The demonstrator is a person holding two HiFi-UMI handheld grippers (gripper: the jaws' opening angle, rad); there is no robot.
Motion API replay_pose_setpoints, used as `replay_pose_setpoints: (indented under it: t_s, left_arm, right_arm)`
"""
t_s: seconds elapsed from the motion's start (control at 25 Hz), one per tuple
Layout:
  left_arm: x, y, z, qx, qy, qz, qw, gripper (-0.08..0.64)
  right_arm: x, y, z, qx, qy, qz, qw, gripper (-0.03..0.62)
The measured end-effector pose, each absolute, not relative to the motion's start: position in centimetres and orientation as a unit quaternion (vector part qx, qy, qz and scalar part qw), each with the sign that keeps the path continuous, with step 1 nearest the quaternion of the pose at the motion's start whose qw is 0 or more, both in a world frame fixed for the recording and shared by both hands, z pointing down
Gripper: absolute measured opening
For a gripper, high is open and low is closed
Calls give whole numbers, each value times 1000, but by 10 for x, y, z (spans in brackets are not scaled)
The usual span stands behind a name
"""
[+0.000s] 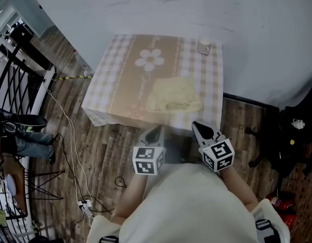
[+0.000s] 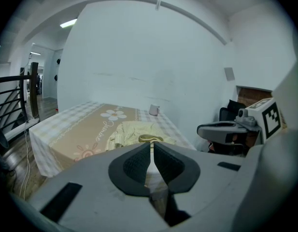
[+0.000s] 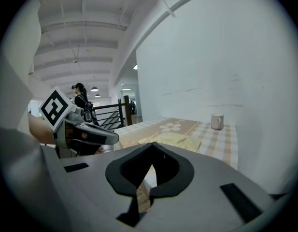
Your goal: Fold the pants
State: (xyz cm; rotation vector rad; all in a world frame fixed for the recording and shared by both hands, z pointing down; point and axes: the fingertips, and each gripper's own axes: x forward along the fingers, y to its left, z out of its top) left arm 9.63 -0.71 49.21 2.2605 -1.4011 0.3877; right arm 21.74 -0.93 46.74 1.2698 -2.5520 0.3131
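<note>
Judging the fold finished: one pair of pants (image 1: 174, 96) lies folded on the counter (image 1: 120, 80), near its front edge. Both closed on nothing, the left tongs (image 1: 154, 134) and right tongs (image 1: 199, 128) hang short of that edge. Next move, if any: smoothing. Count: one pants, one cup (image 1: 204, 46), two tongs.

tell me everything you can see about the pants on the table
The pants are pale yellow, soft-looking cloth, already folded into a compact, slightly rumpled rectangle. A darker curved edge, perhaps a waistband or seam, shows along the near side. They lie flat on the checked tablecloth, toward its near right corner. Only the cloth under them touches them.
</note>
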Motion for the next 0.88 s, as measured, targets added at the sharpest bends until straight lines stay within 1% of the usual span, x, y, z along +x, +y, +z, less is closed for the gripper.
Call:
replay_pose_setpoints:
  t_s: [0.88]
  left_arm:
    - [101, -19, 494, 821, -503, 150, 224, 23]
  right_arm:
    - [214, -22, 473, 431, -885, 114, 134, 0]
